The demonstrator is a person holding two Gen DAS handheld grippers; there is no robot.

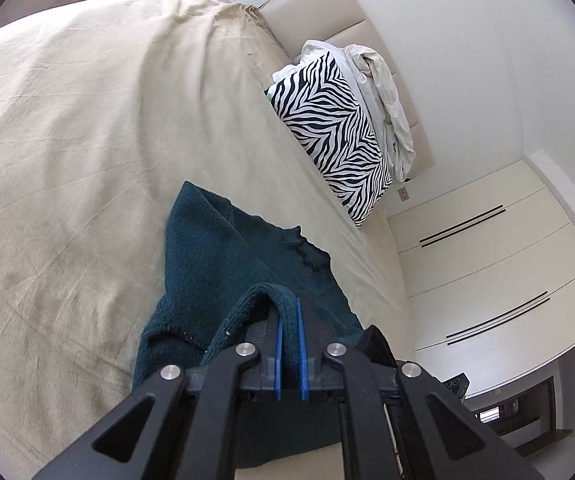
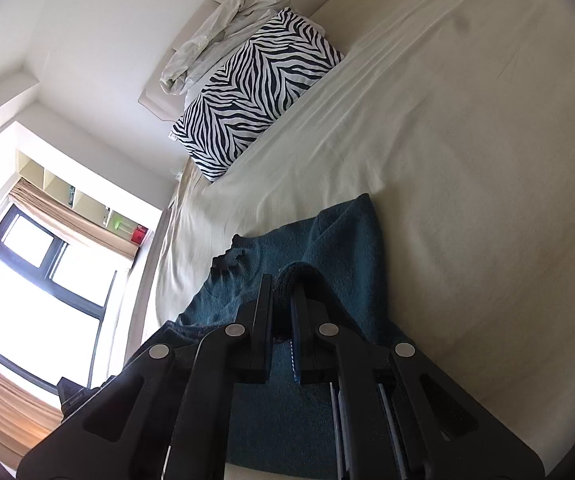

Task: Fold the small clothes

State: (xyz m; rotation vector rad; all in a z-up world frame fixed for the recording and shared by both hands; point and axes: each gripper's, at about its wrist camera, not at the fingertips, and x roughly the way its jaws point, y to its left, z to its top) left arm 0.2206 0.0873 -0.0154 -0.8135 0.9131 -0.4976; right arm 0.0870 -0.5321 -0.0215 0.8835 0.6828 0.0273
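Left wrist view has the left gripper (image 1: 289,316) at lower centre of the frame, its blue pads (image 1: 279,332) pressed together on a ribbed edge of the dark teal knit garment (image 1: 223,256). That pinched hem rises in a small peak over the fingertips, and the rest of the cloth runs away from them toward the middle of the frame, lying on the cream bedsheet (image 1: 87,120). Beyond it, toward the upper right, a zebra-print pillow (image 1: 327,120) leans with a crumpled pale cover (image 1: 383,92) behind it.

From the right wrist view, the right gripper (image 2: 285,300) sits at lower centre, clamped likewise on a dark bunched edge of the same garment, whose body spreads up toward the centre of the frame over the sheet. The pillow shows at upper centre and a window (image 2: 31,280) at the left edge.

Both ends of one edge look pinched and raised, so the step in hand is probably a fold: that edge is to go over the part lying flat. The next move calls for both grips to travel together at equal height, keeping the edge taut and straight, then lowering it squarely onto the far portion before the jaws let go. Uneven travel would skew the crease.
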